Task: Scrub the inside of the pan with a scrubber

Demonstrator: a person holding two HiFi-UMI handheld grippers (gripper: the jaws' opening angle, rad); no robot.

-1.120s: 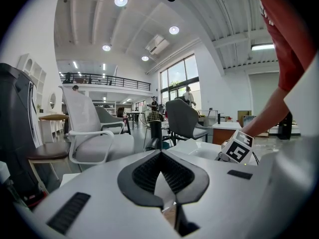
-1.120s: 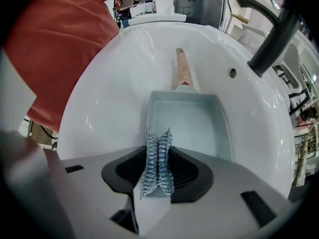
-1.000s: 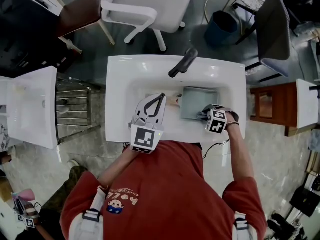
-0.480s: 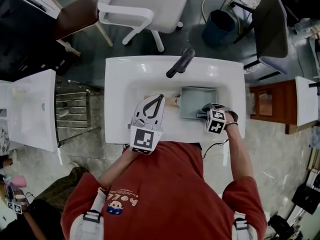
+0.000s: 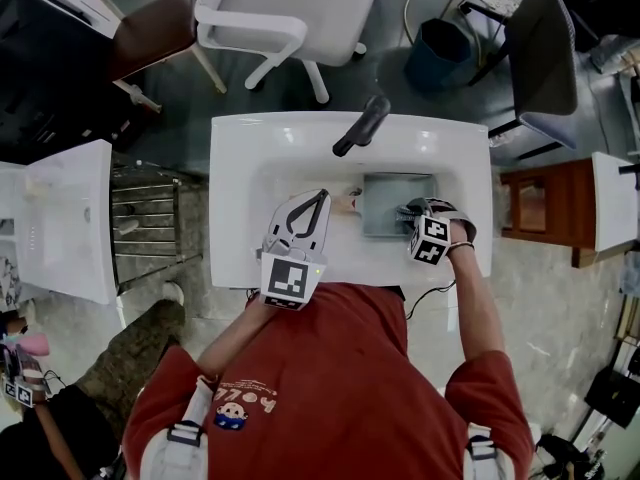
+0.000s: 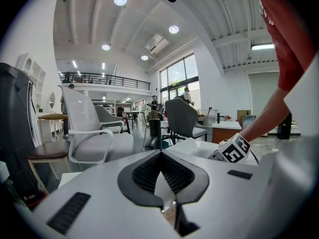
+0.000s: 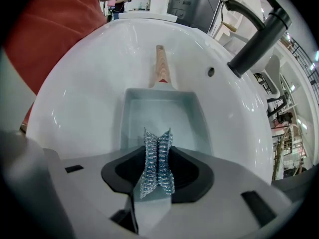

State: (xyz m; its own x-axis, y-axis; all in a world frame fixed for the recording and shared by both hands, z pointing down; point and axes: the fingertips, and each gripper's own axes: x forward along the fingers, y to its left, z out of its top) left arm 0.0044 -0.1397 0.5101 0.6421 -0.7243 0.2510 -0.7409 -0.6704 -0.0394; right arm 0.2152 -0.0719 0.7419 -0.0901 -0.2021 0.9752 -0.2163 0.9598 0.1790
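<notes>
A square grey-blue pan [image 5: 385,208] lies in the white sink [image 5: 240,168], its wooden handle [image 5: 345,203] pointing left. My right gripper [image 5: 408,209] hangs over the pan's right part, shut on a silvery steel-wool scrubber [image 7: 157,163]. In the right gripper view the scrubber stands between the jaws just above the pan's floor [image 7: 159,113], with the handle [image 7: 160,66] beyond. My left gripper [image 5: 322,196] rests on the sink's near rim, jaws shut, tips right beside the handle's end. In the left gripper view [image 6: 160,156] nothing shows between the jaws.
A dark faucet [image 5: 362,125] reaches over the sink's far edge. A white chair [image 5: 290,13] and a blue bin [image 5: 440,53] stand behind it. A second white basin [image 5: 60,213] is at the left, a wooden stand [image 5: 535,213] at the right. Another person's leg [image 5: 140,353] shows at lower left.
My right gripper has slid a little farther across the pan with the scrubber. The left gripper has stayed put. The person at lower left has shifted.
</notes>
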